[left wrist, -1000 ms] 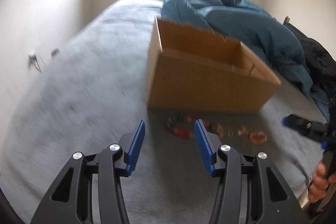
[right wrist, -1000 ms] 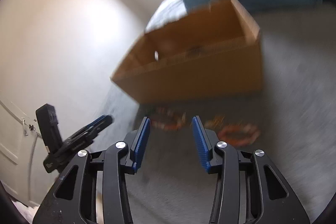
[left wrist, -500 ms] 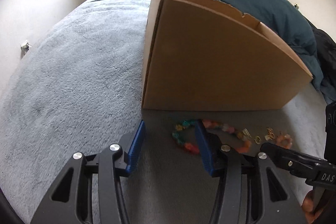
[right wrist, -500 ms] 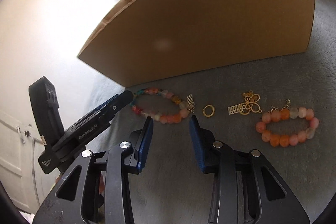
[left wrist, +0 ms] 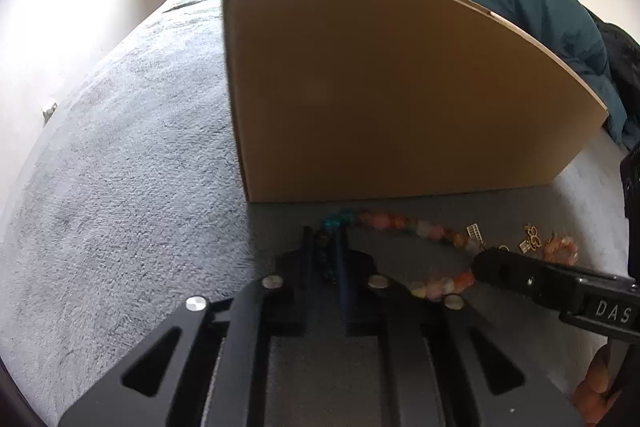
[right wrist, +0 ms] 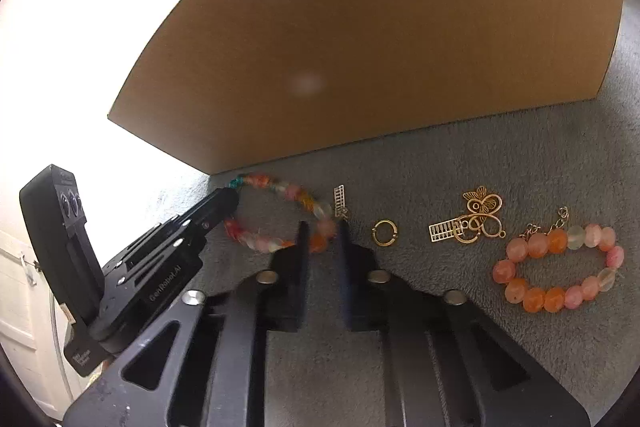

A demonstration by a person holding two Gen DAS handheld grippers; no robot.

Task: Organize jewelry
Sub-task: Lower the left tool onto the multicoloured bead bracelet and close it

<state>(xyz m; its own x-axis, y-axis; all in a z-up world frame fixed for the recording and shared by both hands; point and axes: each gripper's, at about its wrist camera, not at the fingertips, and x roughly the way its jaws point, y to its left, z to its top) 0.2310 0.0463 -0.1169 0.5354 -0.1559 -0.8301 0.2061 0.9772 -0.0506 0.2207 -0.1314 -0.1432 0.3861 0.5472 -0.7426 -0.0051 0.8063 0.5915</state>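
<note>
Both tongs lowered onto multicolour bracelet [right wrist: 280, 215], "DAS", "GenRobot.AI" lettering

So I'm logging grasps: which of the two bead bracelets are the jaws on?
The multicoloured bracelet with teal beads, nearest the cardboard box; both grippers grip it. The pink-orange bracelet lies untouched.

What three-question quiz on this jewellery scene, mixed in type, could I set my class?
1. True or false: the pink-orange bracelet lies inside the cardboard box.
2. Fill in: the gold ring lies between the multicoloured bracelet and the ____ charm.
3. What do the left gripper and right gripper clamp? A multicoloured bracelet B gold ring C pink-orange bracelet
Key: 1 false, it lies on the grey blanket; 2 butterfly; 3 A, both sets of jaws have just been closing, beads between them.
</note>
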